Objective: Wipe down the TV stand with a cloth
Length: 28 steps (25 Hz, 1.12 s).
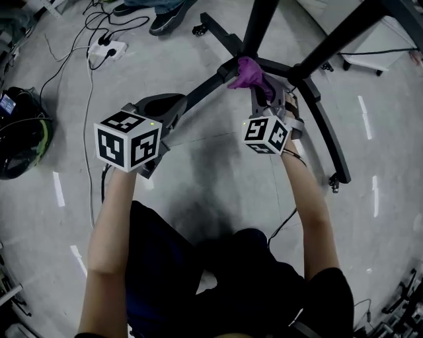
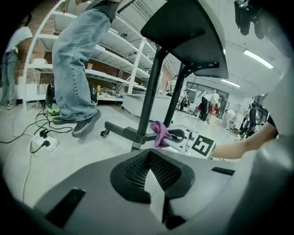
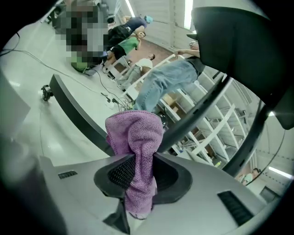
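The TV stand's black base [image 1: 210, 84] spreads its wheeled legs over the grey floor, with two dark uprights rising from its hub. My right gripper [image 1: 260, 87] is shut on a purple cloth [image 1: 250, 71], which rests against the hub where the legs meet. In the right gripper view the cloth [image 3: 136, 137] bulges out between the jaws of that gripper [image 3: 138, 170], in front of a stand leg [image 3: 76, 112]. My left gripper [image 1: 170, 104] hovers beside the left leg, jaws shut on nothing. Its own view shows the left gripper [image 2: 148, 158] facing the stand's post [image 2: 150, 94] and the cloth [image 2: 160, 133].
A white power strip [image 1: 107, 49] and loose cables lie at the back left, near a dark bag [image 1: 21, 135]. A person in jeans [image 2: 77, 64] stands just beyond the stand, shoes [image 1: 165, 20] close to a leg. A white table foot [image 1: 370, 63] sits at the right.
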{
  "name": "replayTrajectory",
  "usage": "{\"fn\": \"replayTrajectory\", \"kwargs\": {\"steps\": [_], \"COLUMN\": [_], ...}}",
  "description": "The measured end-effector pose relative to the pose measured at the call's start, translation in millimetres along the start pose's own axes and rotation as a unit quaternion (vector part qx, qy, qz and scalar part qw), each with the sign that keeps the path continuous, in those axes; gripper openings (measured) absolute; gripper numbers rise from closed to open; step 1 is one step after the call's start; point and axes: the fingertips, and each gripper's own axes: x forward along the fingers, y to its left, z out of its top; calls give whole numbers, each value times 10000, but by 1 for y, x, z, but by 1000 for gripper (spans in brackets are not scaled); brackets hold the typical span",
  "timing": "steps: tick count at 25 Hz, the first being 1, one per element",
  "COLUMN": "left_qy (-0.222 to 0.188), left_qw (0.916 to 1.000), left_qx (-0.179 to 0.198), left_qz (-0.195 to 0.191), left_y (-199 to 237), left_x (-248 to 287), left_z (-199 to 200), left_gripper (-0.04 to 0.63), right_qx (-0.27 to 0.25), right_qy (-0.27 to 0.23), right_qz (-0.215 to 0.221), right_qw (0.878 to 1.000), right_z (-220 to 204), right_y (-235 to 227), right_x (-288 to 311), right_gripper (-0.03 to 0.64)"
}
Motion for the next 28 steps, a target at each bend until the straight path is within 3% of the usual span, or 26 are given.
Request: {"fn": "replayTrajectory", "kwargs": {"steps": [5,10,15,21,28], "left_qy": [152,319,607,737,662], "left_qw": [9993,9973,9945,9917,9911], "left_qx": [70,8,370,328,217], "left_qz": [346,660,763,998,1130], "left_y": [32,54,66,80,83], "left_x": [-35,-70,-104,-147,-158], "left_z": [-12,-26,-41,-56,-52], "left_gripper": [8,8,8,8,8], "right_qx": [-62,-152,-448,-991,-1304], "right_qy": [-553,-1113,-1395,-1775,-1706], "right_qz": [660,1400,2027,2537,3136], "right_qw": [9963,9838,9682,9457,9250], "right_z": [62,127,170,207,214], "right_y": [58,115,165,215,269], "right_x": [0,-8,-21,-42,-46], "right_gripper": [118,118,118,118,117]}}
